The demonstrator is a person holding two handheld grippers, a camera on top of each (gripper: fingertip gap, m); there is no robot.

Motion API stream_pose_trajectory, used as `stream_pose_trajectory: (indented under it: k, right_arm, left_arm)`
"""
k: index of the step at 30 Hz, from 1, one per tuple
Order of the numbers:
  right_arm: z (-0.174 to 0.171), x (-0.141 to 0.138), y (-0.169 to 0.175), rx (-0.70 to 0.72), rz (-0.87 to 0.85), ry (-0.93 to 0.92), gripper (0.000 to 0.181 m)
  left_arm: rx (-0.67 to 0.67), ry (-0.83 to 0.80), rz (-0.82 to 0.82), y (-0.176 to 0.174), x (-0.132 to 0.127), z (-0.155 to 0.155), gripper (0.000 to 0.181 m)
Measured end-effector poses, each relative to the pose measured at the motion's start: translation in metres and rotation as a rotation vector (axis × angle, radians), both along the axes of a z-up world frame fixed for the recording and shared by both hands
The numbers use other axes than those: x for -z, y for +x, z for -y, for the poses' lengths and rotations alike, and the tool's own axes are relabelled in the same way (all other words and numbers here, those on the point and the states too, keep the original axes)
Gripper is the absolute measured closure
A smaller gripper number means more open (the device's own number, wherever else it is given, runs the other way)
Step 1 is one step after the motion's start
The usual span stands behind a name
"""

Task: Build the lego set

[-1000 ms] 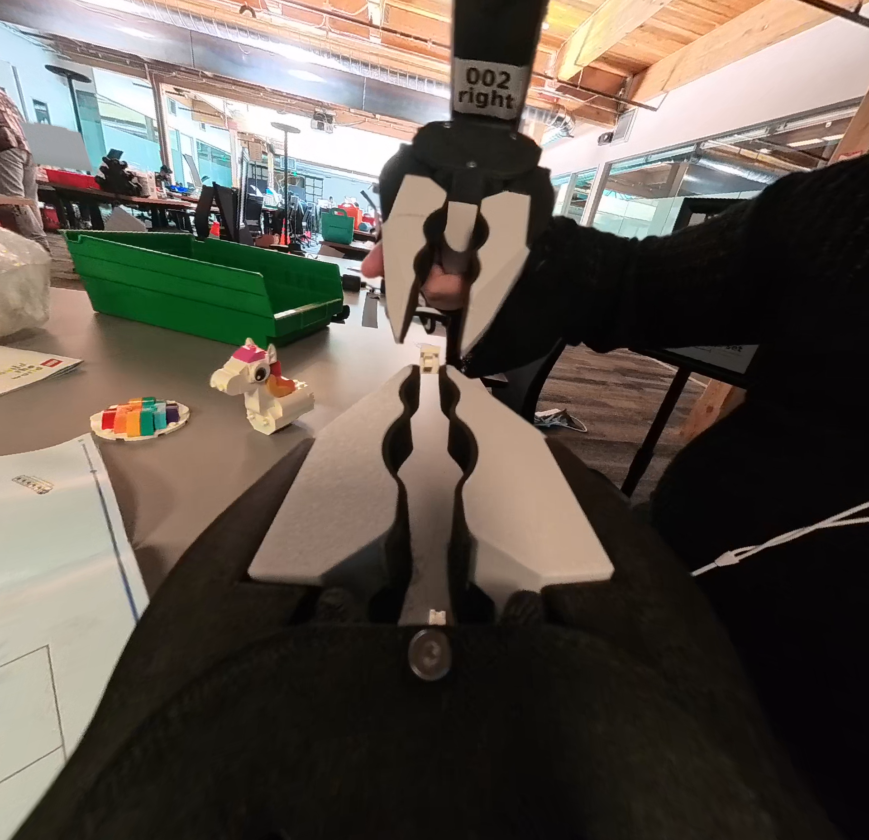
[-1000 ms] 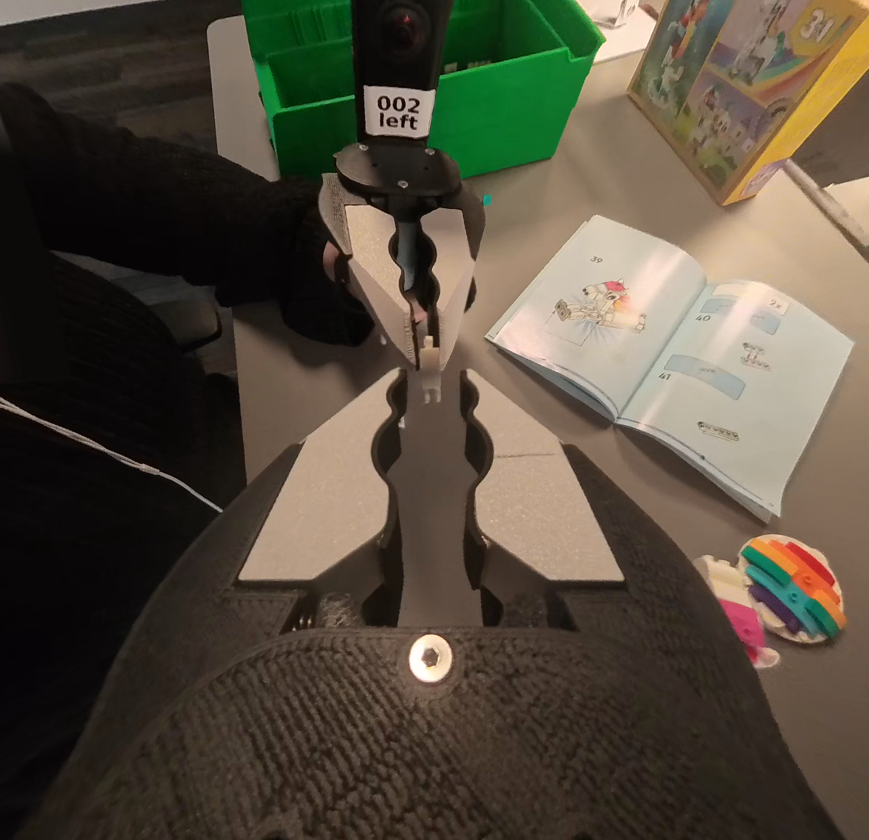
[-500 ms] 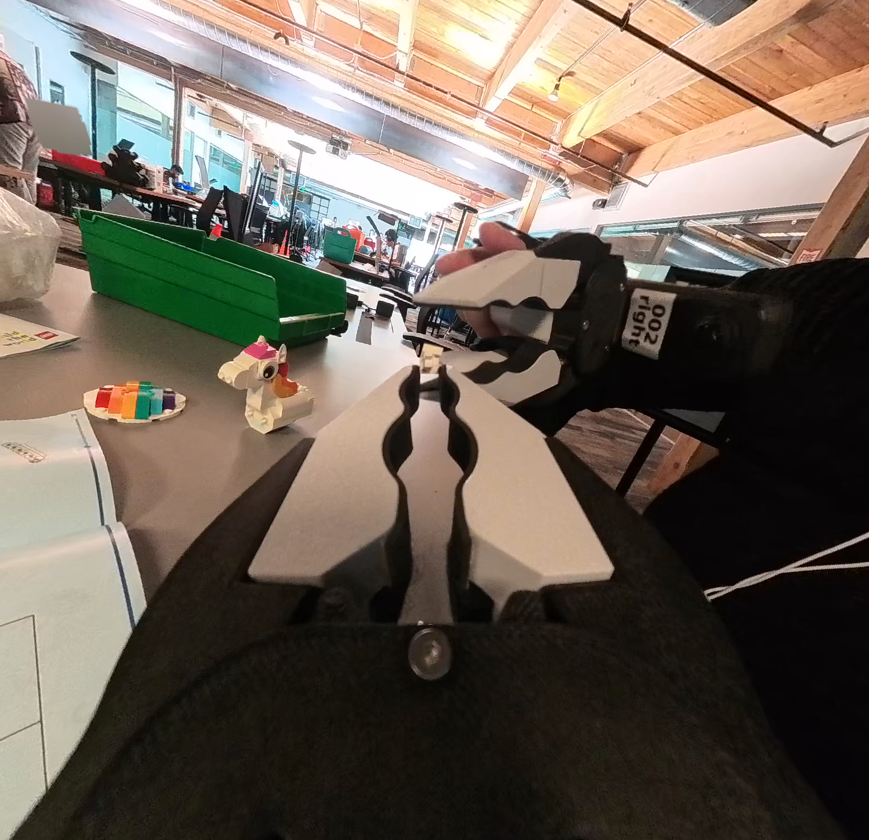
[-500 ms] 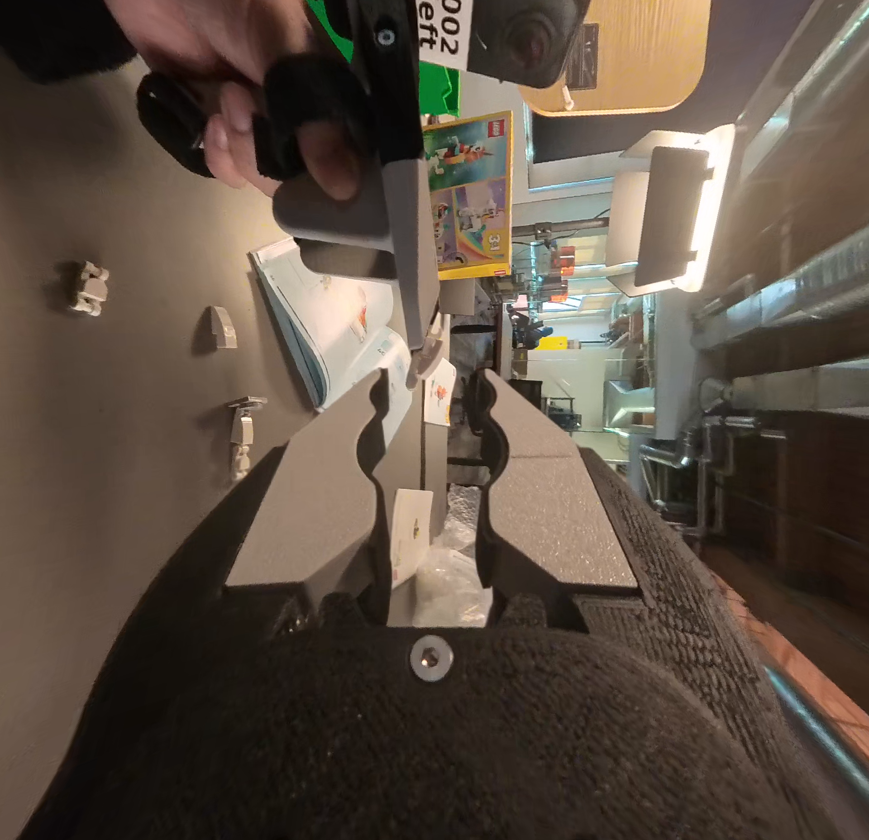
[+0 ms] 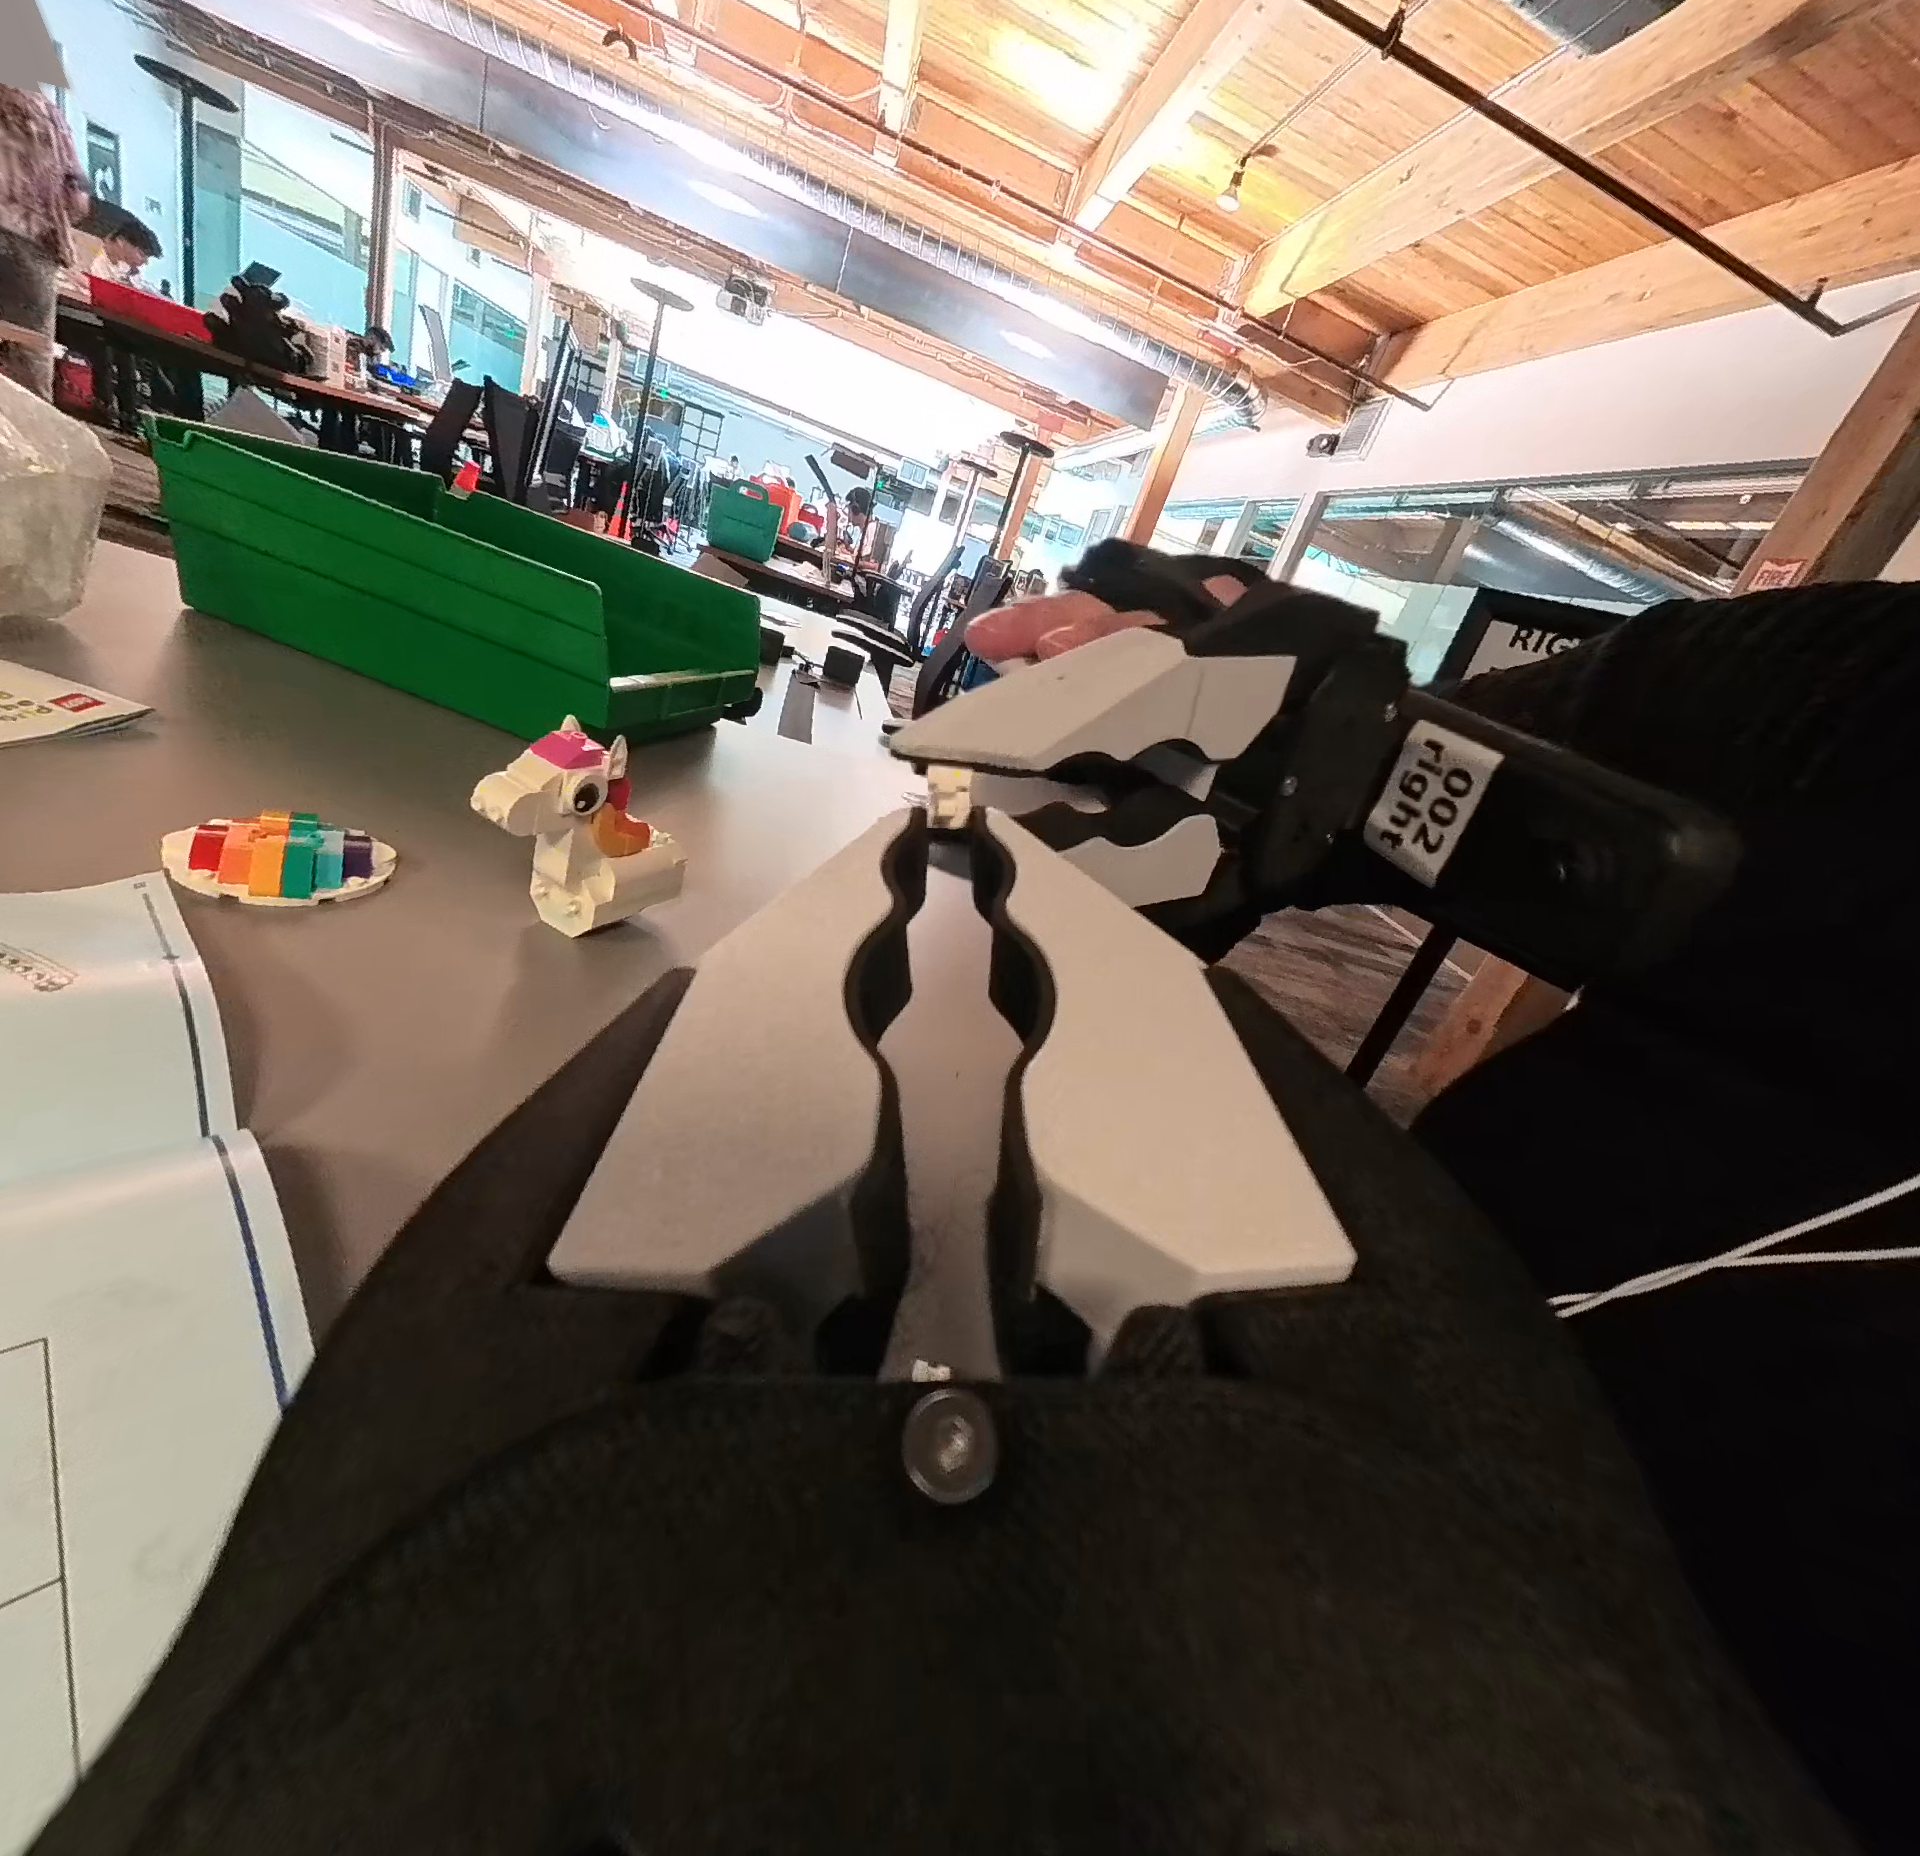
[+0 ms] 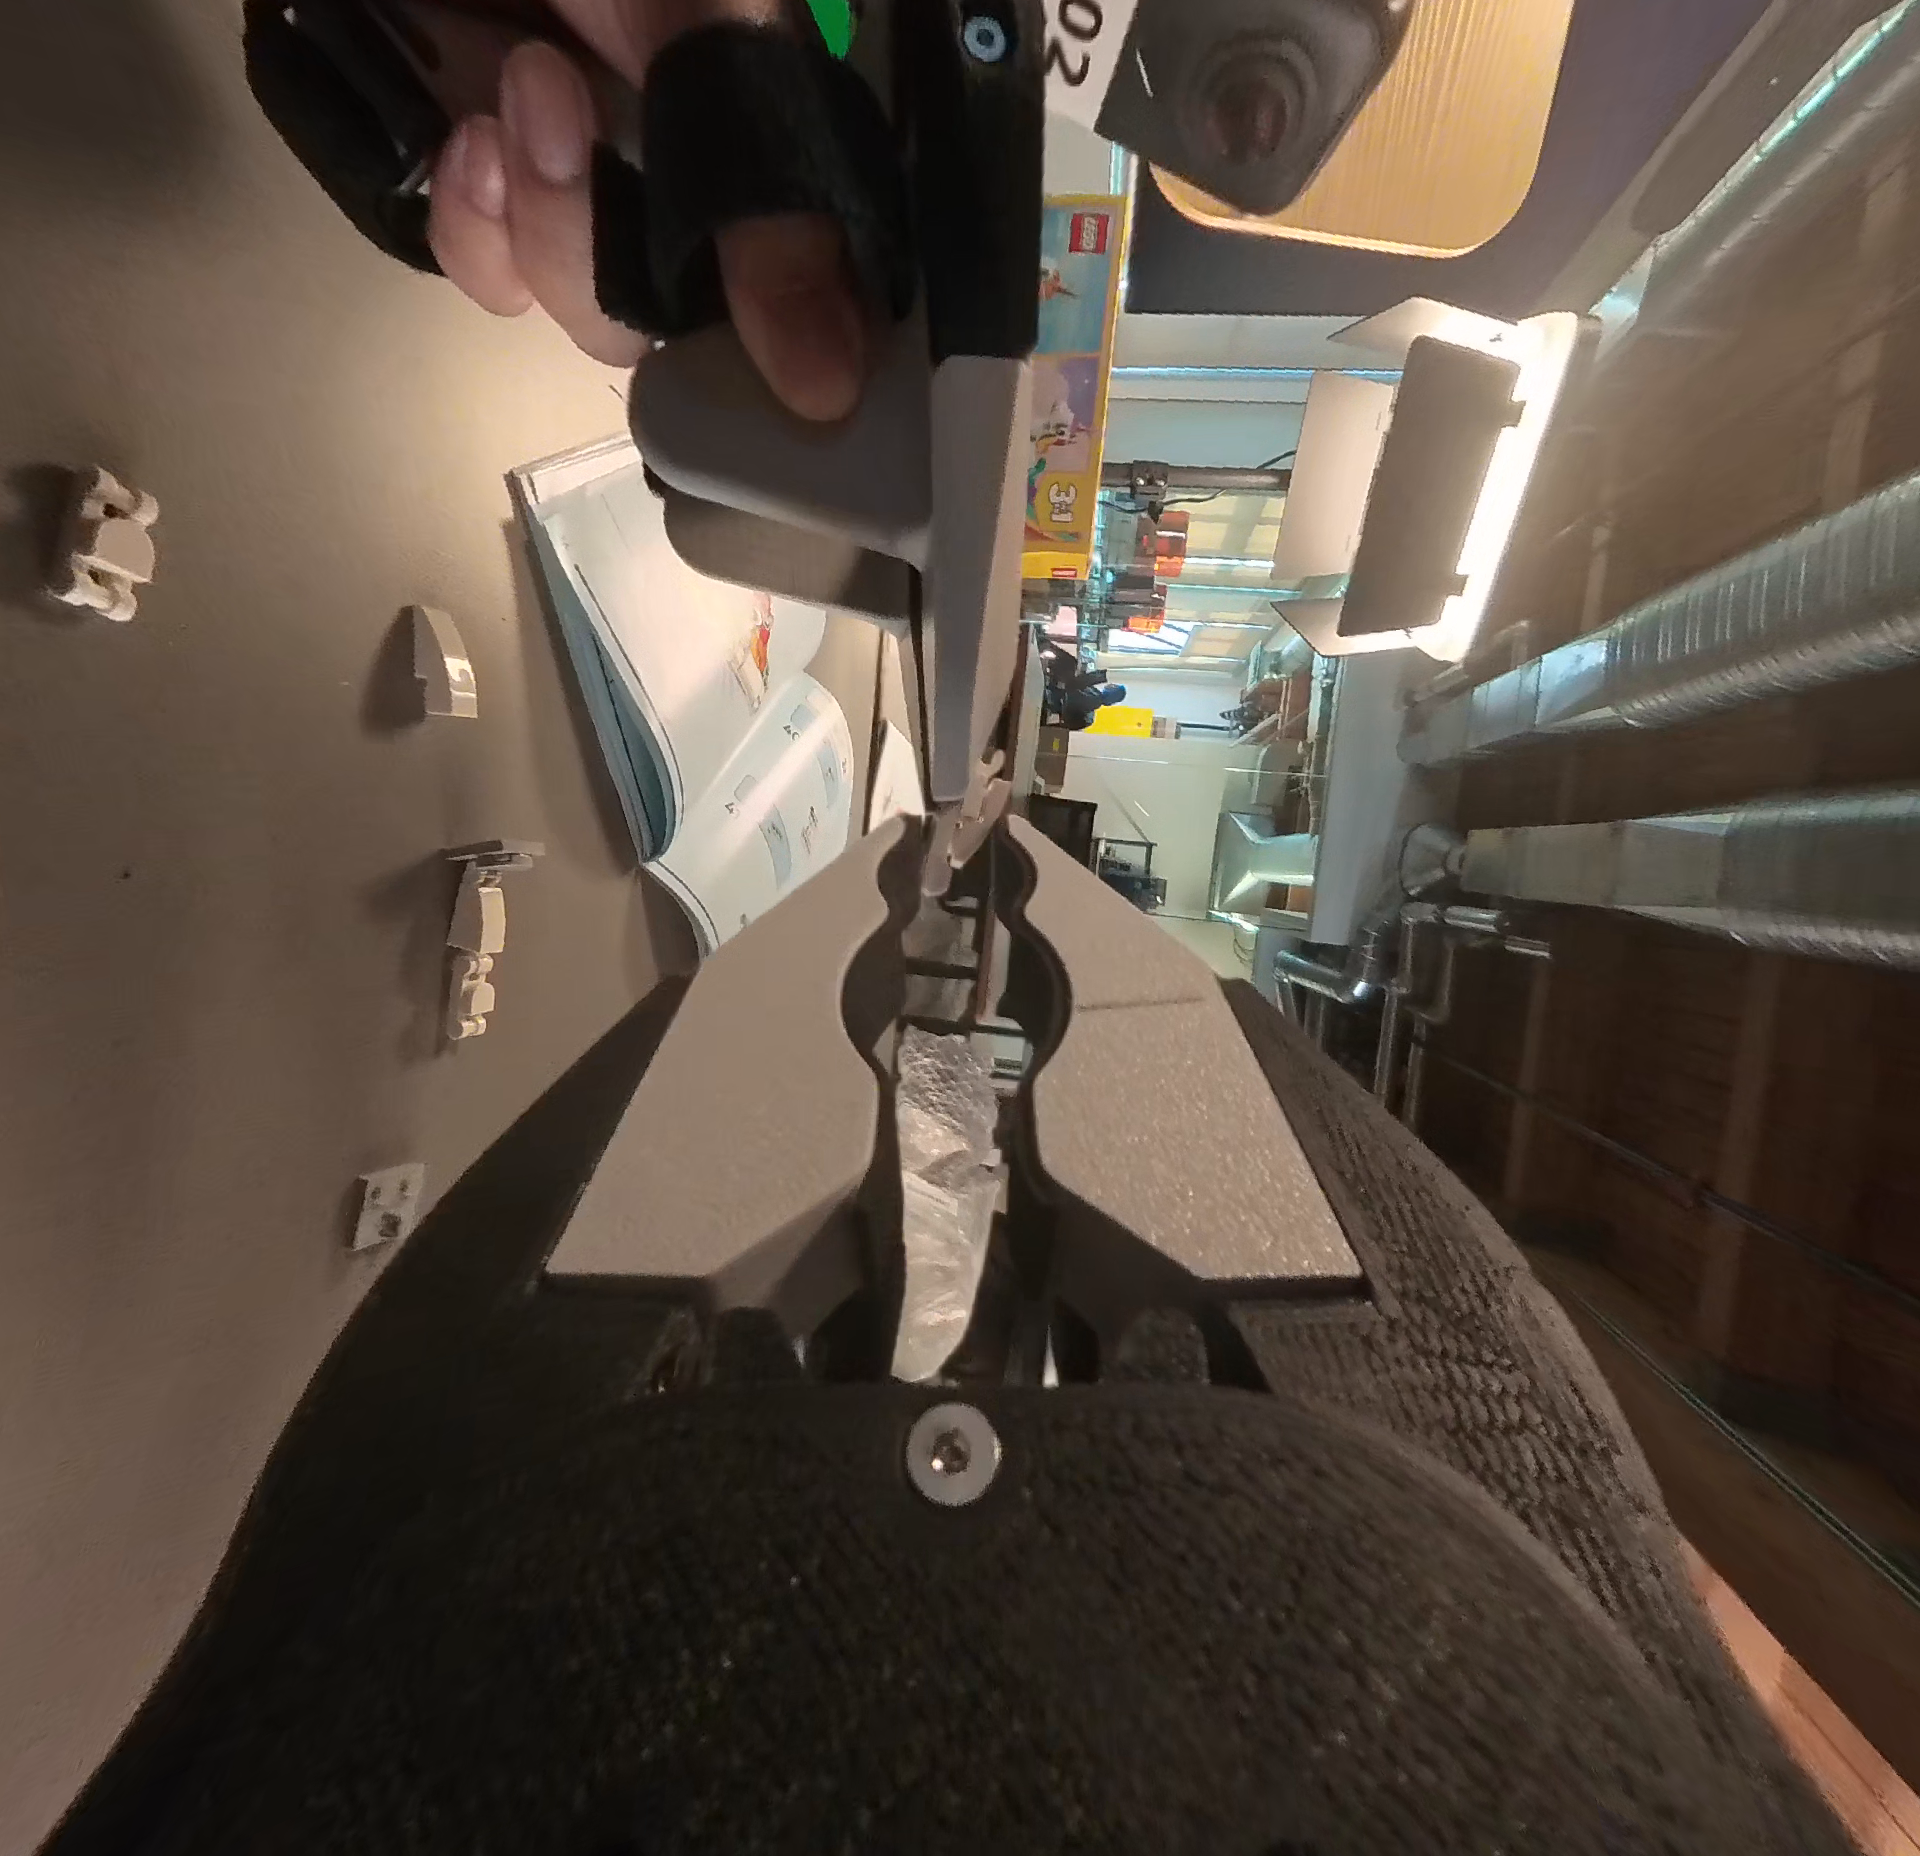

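Nearby: unicorn head [image 5: 578, 830], rainbow disc [image 5: 278, 857] – green bin [image 5: 457, 601] behind.

1. My left gripper [image 5: 948, 838] and my right gripper [image 5: 951, 783] meet tip to tip above the table [image 5: 416, 975], with a small lego piece [image 5: 948, 796] between them.
2. To the left of my left gripper's tips stands the unicorn figure [image 5: 577, 845]; the round rainbow plate [image 5: 278, 859] lies further left.
3. Behind both sits the bin [image 5: 447, 591].
4. The instruction booklet [image 5: 114, 1131] lies nearest, at the left edge.
5. In the right wrist view, four loose lego pieces [image 6: 473, 933] lie on the table beside the booklet, well apart from each other.
6. The set's box [image 6: 1075, 393] stands beyond the booklet.
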State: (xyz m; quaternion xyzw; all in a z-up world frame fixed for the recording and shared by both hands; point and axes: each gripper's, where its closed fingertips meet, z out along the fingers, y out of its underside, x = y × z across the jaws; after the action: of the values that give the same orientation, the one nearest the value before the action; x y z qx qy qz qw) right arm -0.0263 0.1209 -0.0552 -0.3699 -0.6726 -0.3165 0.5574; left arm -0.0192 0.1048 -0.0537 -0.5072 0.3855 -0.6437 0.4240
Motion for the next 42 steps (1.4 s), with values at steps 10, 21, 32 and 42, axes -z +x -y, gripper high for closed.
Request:
stream_pose_trajectory:
  k: [10,21,32,42]
  right_arm:
    - [0.0,0.007,0.005,0.007,0.157,0.097,0.177]
    - [-0.004,0.015,0.002,-0.01,0.081,0.032,0.163]
    - [-0.003,0.017,0.002,-0.025,0.168,0.059,0.172]
    - [-0.029,0.038,0.009,0.04,-0.194,-0.283,0.143]
  left_arm:
    - [-0.019,0.022,-0.096,0.007,0.013,0.001,0.175]
    - [0.0,-0.098,-0.094,0.007,0.016,-0.006,0.174]
    - [-0.043,0.003,-0.156,0.007,0.019,-0.005,0.175]
    - [-0.052,-0.162,-0.151,0.002,0.03,-0.025,0.174]
